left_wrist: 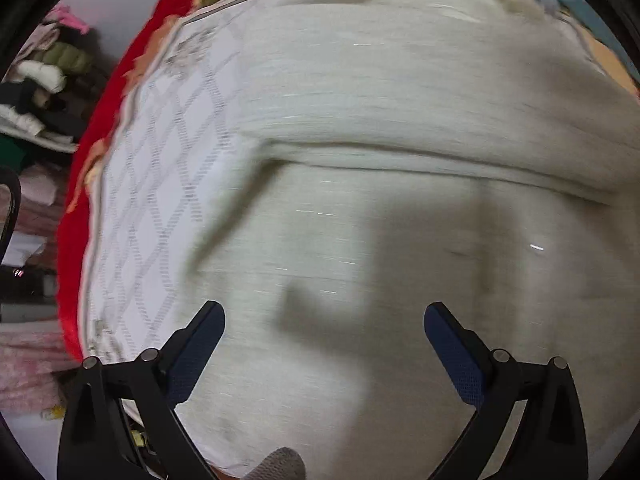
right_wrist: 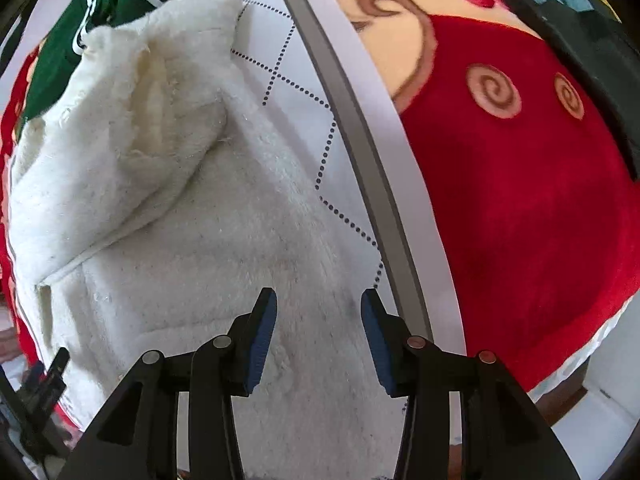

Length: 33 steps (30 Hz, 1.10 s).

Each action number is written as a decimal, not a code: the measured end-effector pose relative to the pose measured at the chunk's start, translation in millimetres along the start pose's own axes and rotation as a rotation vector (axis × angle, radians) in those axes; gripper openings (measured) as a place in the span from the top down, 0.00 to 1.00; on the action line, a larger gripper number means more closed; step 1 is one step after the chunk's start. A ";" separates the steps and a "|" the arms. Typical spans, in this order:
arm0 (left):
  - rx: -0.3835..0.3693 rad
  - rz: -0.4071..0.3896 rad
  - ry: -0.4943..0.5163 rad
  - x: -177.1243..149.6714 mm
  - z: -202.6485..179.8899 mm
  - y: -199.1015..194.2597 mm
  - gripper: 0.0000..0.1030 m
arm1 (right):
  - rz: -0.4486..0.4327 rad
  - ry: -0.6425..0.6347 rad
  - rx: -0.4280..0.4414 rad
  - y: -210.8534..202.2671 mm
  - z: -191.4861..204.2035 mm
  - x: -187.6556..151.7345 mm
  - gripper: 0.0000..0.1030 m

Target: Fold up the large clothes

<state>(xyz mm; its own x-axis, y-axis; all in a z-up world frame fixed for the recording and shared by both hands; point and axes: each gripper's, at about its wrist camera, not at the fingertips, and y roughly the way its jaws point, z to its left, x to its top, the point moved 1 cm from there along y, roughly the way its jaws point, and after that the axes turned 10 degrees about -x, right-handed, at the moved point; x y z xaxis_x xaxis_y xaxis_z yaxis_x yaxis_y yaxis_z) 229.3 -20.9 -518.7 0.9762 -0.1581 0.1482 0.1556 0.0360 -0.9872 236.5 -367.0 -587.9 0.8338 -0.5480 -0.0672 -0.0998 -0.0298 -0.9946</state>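
Note:
A large cream fleece garment lies spread on a white quilted mat. A fold line crosses it in the left wrist view. My left gripper is open and empty, hovering just above the garment's near part. In the right wrist view the same garment shows its hood turned towards the far end. My right gripper is open and empty over the garment's right edge, near the mat.
A red patterned blanket lies under the mat, with the mat's grey border beside the garment. A green striped garment lies beyond the hood. Piled clothes sit at the far left. The left gripper also shows in the right wrist view.

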 end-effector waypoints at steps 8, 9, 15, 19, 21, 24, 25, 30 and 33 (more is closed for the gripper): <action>0.020 0.081 0.040 -14.7 -24.3 56.3 0.00 | 0.151 -0.033 -0.084 45.3 -56.6 -19.4 0.69; 0.031 0.082 0.034 -13.2 -22.8 54.2 0.00 | 0.156 -0.056 -0.083 39.7 -53.6 -14.6 0.67; 0.125 0.033 -0.041 -5.4 -24.0 18.5 0.00 | 0.042 -0.208 0.029 -18.9 -51.5 0.4 0.09; 0.211 -0.012 -0.115 -13.3 -54.8 -19.4 0.00 | 0.052 -0.274 0.137 -35.9 -72.0 3.1 0.09; 0.254 -0.018 -0.145 -24.7 -81.1 -35.5 0.00 | 0.059 -0.320 0.146 -39.6 -86.6 17.0 0.09; 0.257 0.006 -0.161 -44.4 -135.5 -51.2 0.00 | 0.059 -0.424 0.059 -39.9 -125.2 15.0 0.10; 0.253 0.018 -0.151 -51.7 -160.5 -54.1 0.00 | 0.052 -0.438 0.049 -43.1 -135.8 15.2 0.10; 0.285 0.071 -0.017 -73.2 -278.8 -50.4 0.00 | 0.080 -0.465 0.042 -42.0 -205.8 24.1 0.19; 0.359 0.056 0.065 -79.9 -333.5 -33.6 0.00 | 0.115 -0.397 0.049 -29.8 -242.5 36.2 0.19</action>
<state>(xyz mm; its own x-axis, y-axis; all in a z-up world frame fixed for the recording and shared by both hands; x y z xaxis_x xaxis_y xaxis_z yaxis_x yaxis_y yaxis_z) 95.9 -338.6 -517.4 0.9750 -0.2080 0.0786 0.1561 0.3884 -0.9082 137.9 -588.6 -541.5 0.9644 -0.1801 -0.1937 -0.1862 0.0580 -0.9808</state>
